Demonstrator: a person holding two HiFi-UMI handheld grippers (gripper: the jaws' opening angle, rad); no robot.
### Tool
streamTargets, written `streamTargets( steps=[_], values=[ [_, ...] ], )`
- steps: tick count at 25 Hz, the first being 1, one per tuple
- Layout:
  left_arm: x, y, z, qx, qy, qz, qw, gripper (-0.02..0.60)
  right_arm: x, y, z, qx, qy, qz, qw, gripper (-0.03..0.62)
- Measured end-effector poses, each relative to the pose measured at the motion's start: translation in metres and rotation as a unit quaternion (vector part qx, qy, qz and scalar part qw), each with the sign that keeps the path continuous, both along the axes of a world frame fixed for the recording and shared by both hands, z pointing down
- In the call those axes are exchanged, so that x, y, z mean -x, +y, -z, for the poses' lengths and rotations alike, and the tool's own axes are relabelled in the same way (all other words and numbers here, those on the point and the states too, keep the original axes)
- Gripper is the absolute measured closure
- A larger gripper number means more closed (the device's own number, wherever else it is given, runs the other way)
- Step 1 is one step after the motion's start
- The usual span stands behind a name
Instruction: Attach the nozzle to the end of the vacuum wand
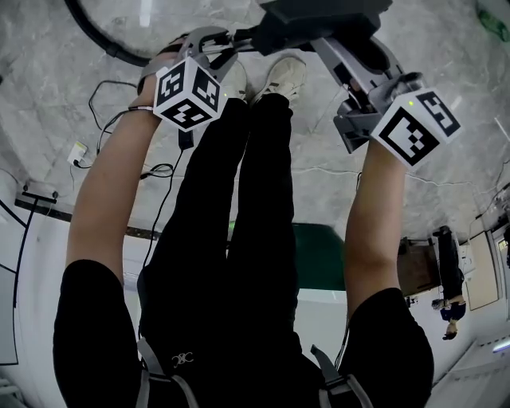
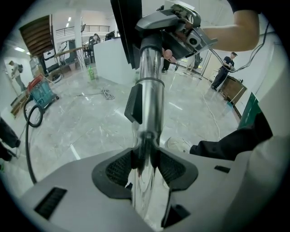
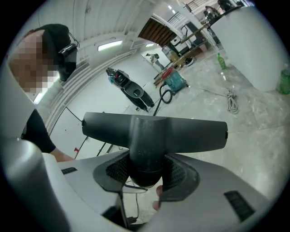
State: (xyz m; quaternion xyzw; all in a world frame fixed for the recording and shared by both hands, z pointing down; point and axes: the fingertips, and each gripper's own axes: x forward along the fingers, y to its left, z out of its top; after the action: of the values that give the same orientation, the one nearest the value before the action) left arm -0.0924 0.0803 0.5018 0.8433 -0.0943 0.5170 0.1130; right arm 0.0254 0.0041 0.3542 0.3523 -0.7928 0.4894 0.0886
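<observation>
My left gripper (image 2: 146, 156) is shut on the shiny chrome vacuum wand (image 2: 148, 90), which runs up and away from its pads. A dark clip (image 2: 132, 106) sits on the wand's side. My right gripper (image 3: 146, 167) is shut on the round neck of the dark T-shaped nozzle (image 3: 154, 131). In the left gripper view the wand's far end meets the nozzle neck beside the right gripper (image 2: 183, 31); whether it is seated I cannot tell. In the head view both grippers, left (image 1: 213, 41) and right (image 1: 343, 60), are held out over the floor, the nozzle (image 1: 319, 20) between them.
The person's black trousers and white shoes (image 1: 283, 76) are below the grippers. A black hose (image 1: 96, 32) and thin cables (image 1: 119, 103) lie on the marble floor. A teal cart (image 2: 43, 93), a white partition (image 2: 106, 59) and a standing person (image 2: 224, 68) are further off.
</observation>
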Motion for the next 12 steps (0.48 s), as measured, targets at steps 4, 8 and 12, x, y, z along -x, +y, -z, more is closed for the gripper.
streamTargets(
  steps=[4,8,12],
  values=[
    [0.003,0.007,0.003,0.002,0.012,-0.006,0.9999,0.403,0.002,0.004,-0.004,0.039,-0.058,0.017,0.997,0.407],
    [-0.003,0.006,0.004,-0.003,0.010,-0.008,0.9999,0.402,-0.014,0.002,-0.012,0.085,-0.031,-0.083,0.992,0.407],
    [-0.009,0.004,0.005,-0.042,0.012,-0.024,0.9988,0.402,-0.020,0.009,-0.019,0.132,0.021,-0.157,0.979,0.407]
  ],
)
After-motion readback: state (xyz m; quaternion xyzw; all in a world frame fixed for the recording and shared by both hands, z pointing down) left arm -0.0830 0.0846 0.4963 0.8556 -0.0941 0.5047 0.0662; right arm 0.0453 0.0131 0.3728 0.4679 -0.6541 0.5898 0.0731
